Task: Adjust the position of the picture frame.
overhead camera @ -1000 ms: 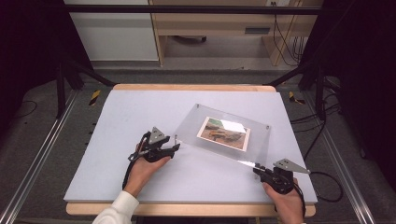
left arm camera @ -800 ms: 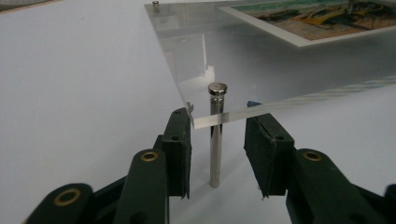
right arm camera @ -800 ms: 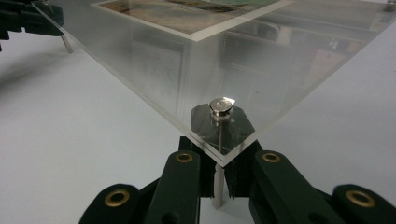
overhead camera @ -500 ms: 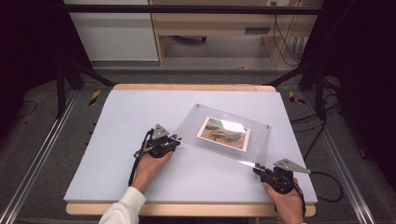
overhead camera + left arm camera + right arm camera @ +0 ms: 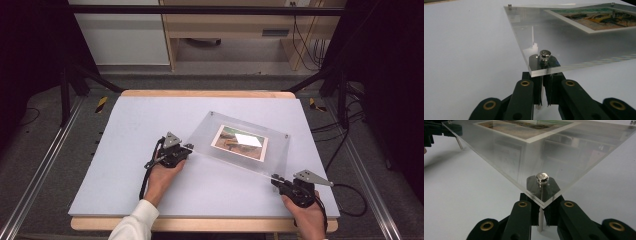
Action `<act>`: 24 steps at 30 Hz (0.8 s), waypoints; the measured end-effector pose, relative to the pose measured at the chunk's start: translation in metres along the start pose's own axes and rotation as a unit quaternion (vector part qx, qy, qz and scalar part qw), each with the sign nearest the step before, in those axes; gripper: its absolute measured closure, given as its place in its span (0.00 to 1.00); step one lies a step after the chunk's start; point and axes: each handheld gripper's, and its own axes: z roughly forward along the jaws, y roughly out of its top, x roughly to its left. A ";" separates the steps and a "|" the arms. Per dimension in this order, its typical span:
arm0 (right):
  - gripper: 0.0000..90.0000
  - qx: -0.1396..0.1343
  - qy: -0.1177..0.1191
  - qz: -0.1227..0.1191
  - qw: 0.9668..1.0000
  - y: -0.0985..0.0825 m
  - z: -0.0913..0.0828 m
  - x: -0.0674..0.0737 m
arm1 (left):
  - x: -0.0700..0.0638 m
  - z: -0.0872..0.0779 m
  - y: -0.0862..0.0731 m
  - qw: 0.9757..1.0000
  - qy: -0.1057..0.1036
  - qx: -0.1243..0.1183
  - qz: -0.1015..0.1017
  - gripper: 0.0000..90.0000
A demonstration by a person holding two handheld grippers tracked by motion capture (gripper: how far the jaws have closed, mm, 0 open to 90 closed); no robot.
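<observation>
Both grippers: black linked jaws w/ brass-coloured rivets, grey three-cornered top plate, black trailing cable. White sleeve [image 5: 134, 224] on left forearm.

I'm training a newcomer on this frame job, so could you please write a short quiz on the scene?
1. True or false: each gripper, left and right, is at a corner of the frame.
2. What lies inside the frame? A) picture B) mirror C) cloth
3. How many metal posts does the high view show on the frame?
Key: 1 true; 2 A, a picture; 3 four.
</observation>
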 end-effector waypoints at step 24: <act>0.94 -0.003 -0.002 -0.004 1.000 0.005 -0.002 0.000 | -0.001 -0.004 0.006 1.000 -0.005 0.000 0.009 0.94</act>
